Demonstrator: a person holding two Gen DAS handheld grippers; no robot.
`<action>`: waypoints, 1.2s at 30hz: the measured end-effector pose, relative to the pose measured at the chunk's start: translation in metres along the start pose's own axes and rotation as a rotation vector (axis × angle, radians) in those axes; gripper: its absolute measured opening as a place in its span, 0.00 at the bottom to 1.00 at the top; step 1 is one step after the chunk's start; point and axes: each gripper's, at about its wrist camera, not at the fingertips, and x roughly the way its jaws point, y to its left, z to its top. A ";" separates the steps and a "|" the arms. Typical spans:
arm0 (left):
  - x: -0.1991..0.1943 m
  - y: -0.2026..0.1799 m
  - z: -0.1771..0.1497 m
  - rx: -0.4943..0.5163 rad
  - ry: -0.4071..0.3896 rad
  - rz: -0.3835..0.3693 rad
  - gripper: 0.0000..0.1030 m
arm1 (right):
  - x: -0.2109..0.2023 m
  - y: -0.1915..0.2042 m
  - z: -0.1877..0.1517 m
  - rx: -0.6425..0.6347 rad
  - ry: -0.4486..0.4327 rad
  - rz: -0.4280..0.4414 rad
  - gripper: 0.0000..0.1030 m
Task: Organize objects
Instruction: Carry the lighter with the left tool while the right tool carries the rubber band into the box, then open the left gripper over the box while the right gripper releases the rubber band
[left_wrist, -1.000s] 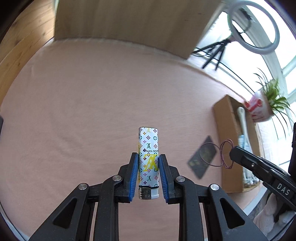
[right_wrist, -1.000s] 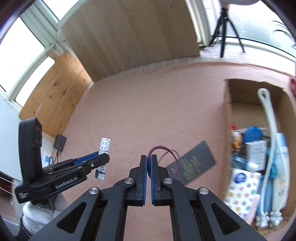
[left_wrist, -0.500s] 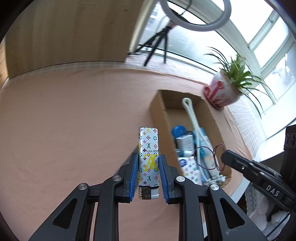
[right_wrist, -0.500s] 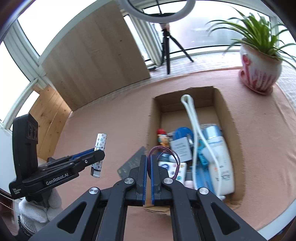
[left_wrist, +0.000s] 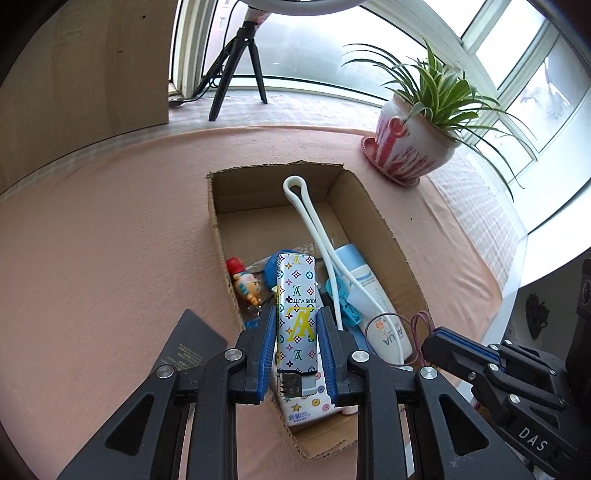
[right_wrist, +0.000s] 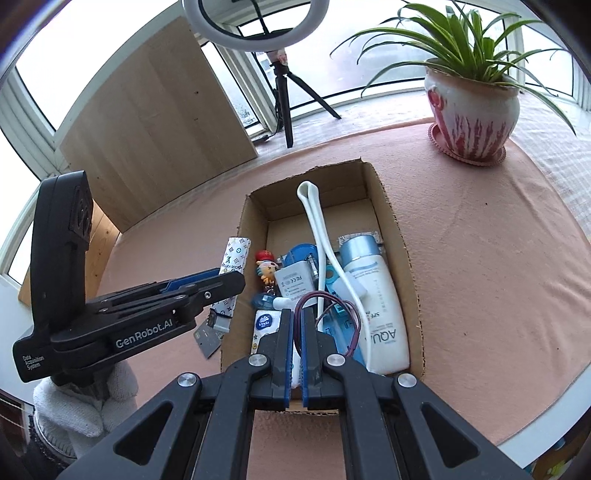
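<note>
Ahead of and below both my grippers sits the cardboard box (left_wrist: 388, 236), already crowded at its near end. My left gripper (left_wrist: 297, 345) clamps the patterned lighter (left_wrist: 297, 314) upright, held over the box's near-left part. My right gripper (right_wrist: 297, 332) pinches a purple hair tie (right_wrist: 332, 310) between closed pads, above the white bottle (right_wrist: 380, 295). Best to lower each over a free gap, clear of the white looped strap (left_wrist: 314, 221), then release low so nothing bounces out.
</note>
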 end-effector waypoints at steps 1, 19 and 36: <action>0.001 -0.002 0.001 0.006 0.001 0.003 0.23 | 0.000 -0.001 0.000 0.002 0.001 0.000 0.03; -0.008 -0.009 0.005 0.054 -0.038 0.040 0.57 | -0.006 0.001 0.000 0.003 -0.029 -0.020 0.42; -0.024 0.089 -0.017 -0.045 0.036 0.111 0.66 | -0.012 0.012 -0.012 0.014 -0.031 -0.068 0.48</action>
